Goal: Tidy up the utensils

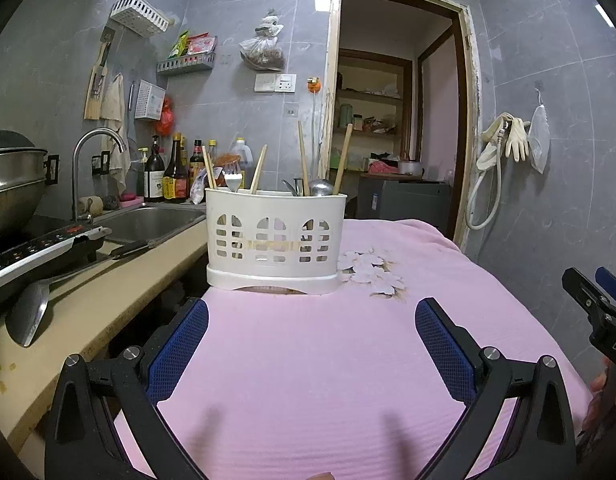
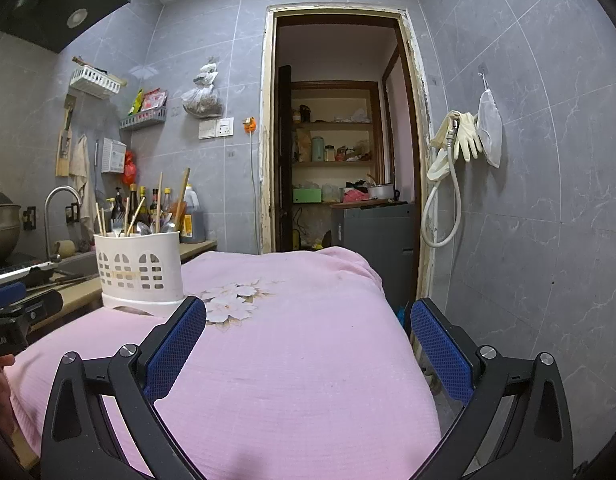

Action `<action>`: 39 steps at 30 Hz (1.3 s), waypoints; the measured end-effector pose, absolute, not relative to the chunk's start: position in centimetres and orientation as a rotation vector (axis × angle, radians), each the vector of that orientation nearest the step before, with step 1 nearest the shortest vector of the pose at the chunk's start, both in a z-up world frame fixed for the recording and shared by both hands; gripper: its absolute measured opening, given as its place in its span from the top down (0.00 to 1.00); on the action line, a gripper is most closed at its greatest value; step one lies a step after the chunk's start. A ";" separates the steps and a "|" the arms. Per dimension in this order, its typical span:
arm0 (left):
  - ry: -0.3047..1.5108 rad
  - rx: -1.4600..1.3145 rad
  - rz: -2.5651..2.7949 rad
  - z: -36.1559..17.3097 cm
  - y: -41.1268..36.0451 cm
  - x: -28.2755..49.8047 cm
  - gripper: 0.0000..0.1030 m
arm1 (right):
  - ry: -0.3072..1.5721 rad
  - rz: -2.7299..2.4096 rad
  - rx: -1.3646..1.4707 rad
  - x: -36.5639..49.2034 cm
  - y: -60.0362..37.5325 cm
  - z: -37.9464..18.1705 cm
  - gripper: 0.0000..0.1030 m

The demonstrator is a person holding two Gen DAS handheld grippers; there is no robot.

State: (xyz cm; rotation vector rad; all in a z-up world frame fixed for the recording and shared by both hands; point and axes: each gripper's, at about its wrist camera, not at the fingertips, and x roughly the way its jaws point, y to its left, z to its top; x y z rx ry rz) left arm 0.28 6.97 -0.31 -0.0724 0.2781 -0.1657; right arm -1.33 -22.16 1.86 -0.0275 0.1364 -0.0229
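Note:
A white slotted utensil holder (image 1: pixel 273 236) stands on the pink cloth, at its far left edge; it also shows in the right wrist view (image 2: pixel 139 272). It holds wooden chopsticks (image 1: pixel 303 158), a fork (image 1: pixel 232 180) and a metal spoon (image 1: pixel 322 188). My left gripper (image 1: pixel 312 312) is open and empty, low over the cloth just in front of the holder. My right gripper (image 2: pixel 308 312) is open and empty, to the right of the holder; it shows at the right edge of the left wrist view (image 1: pixel 596 292).
The pink cloth (image 1: pixel 328 380) with a flower print (image 1: pixel 372 270) covers the table. Left of it are a counter with a metal spatula (image 1: pixel 31 316), an induction cooker (image 1: pixel 39 248), a sink (image 1: pixel 147 224) with tap, and sauce bottles (image 1: pixel 167 172). A doorway (image 1: pixel 392 112) is behind.

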 end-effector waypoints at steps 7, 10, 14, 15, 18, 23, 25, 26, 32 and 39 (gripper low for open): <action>0.279 -0.072 -0.165 -0.4 7.0 0.3 0.02 | 0.139 -0.023 -0.030 -1.5 -22.1 1.9 0.00; 0.279 -0.072 -0.165 -0.4 7.0 0.3 0.02 | 0.140 -0.022 -0.030 -1.4 -22.1 1.9 0.00; 0.280 -0.070 -0.164 -0.4 7.0 0.3 0.02 | 0.140 -0.023 -0.030 -1.5 -22.2 1.9 0.00; 0.280 -0.070 -0.165 -0.4 7.1 0.3 0.02 | 0.141 -0.023 -0.030 -1.4 -22.2 1.9 0.00; 0.279 -0.071 -0.164 -0.4 7.0 0.3 0.02 | 0.143 -0.024 -0.029 -1.4 -22.2 1.8 0.00; 0.280 -0.070 -0.165 -0.4 7.0 0.3 0.02 | 0.144 -0.023 -0.029 -1.4 -22.2 1.8 0.00; 0.279 -0.068 -0.165 -0.4 7.1 0.2 0.02 | 0.145 -0.023 -0.029 -1.4 -22.2 1.8 0.00; 0.278 -0.067 -0.164 -0.4 7.1 0.2 0.02 | 0.144 -0.024 -0.029 -1.4 -22.2 1.8 0.00; 0.285 -0.069 -0.163 -0.6 7.1 0.2 0.02 | 0.147 -0.027 -0.028 -1.4 -22.3 1.5 0.00; 0.291 -0.072 -0.167 -0.7 7.1 0.3 0.02 | 0.153 -0.028 -0.030 -1.4 -22.3 1.1 0.00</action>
